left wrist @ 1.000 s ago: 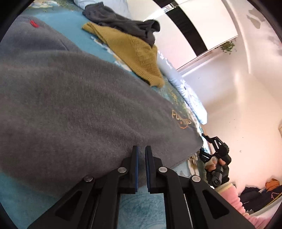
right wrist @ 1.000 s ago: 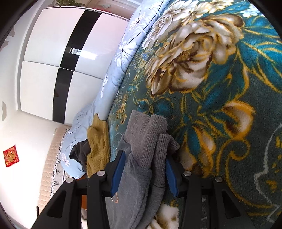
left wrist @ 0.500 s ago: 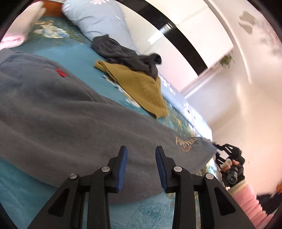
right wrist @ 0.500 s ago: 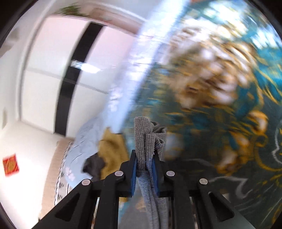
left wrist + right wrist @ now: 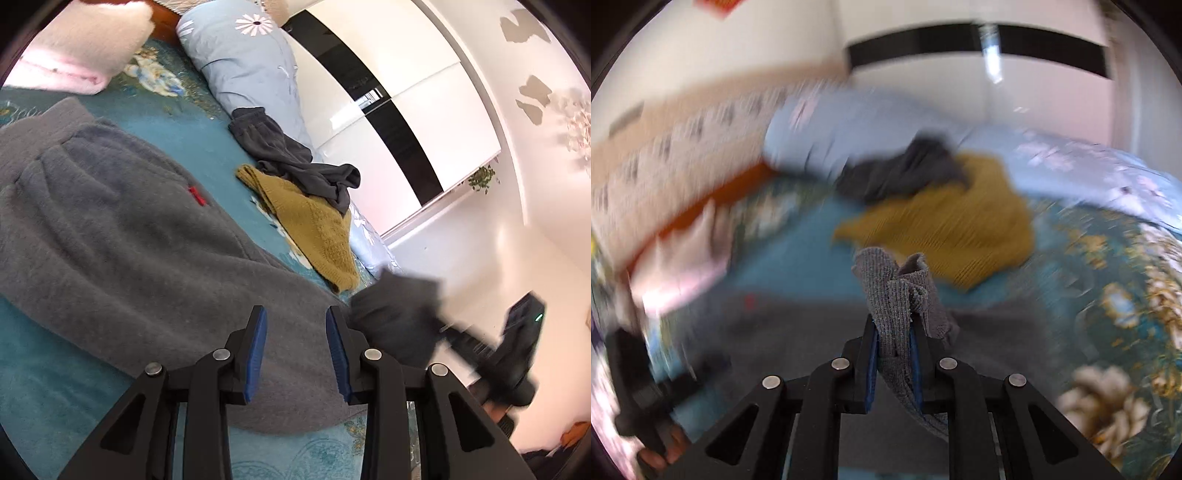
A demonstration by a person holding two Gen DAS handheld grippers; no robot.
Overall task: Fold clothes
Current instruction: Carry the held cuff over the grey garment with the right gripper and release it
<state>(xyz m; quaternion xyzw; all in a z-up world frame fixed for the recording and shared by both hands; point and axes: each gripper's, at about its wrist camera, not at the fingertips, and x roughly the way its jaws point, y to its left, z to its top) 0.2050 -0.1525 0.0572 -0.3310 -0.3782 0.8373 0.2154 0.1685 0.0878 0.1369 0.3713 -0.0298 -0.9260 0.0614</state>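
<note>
Right gripper (image 5: 892,347) is clamped on the ribbed cuff (image 5: 892,284) of the grey trousers (image 5: 122,236) spread on the bed (image 5: 48,398), left gripper (image 5: 295,347) gapes empty above them; carry the cuff, apparently mid-swing though blurred, squarely toward the waistband (image 5: 44,122).

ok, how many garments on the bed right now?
3. Grey sweatpants spread in front, cuff clamped in the right gripper; mustard knit beyond them; dark grey garment lying partly on the knit. More may be hidden.
</note>
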